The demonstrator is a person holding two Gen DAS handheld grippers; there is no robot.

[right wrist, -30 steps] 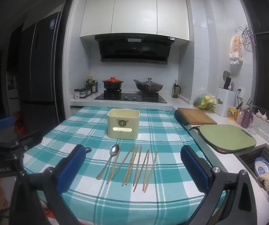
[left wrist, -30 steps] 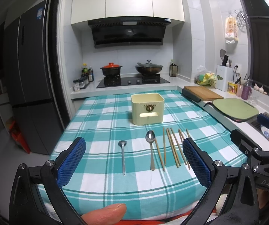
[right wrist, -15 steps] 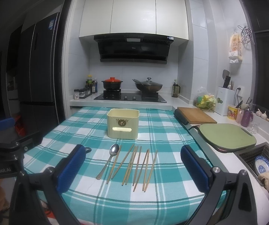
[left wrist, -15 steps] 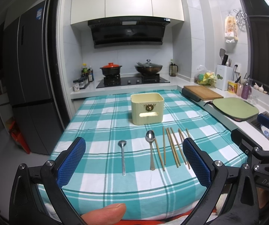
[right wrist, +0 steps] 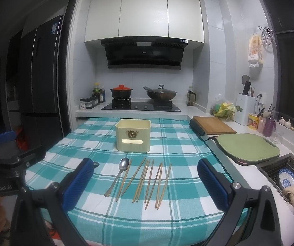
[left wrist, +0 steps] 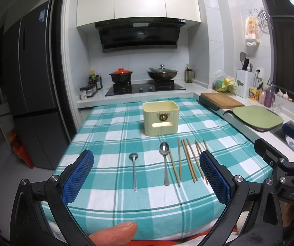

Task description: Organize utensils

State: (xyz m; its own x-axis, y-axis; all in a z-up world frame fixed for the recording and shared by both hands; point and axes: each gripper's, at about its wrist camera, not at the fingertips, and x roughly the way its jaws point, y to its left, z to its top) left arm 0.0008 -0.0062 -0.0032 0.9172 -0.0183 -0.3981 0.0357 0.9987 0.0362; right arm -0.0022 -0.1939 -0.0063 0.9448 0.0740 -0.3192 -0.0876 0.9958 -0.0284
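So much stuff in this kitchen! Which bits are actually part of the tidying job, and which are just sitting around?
Part of the job:
- small spoon
- large spoon
- chopsticks
- cream holder box
- left gripper, open
- right gripper, open

Just lying about:
- red-lidded pot
- wok
- wooden board
- green board
- spice jars

Very little differs from a second ago. The right gripper (right wrist: 144, 164) has drifted a trace: in its own view the cream utensil holder (right wrist: 132, 141) now sits a hair further left and slightly lower than before, and the range hood (right wrist: 145, 53) behind it has slid by the same small amount. The shift is so slight that it is hard to tell a turn of the wrist from a sideways move.
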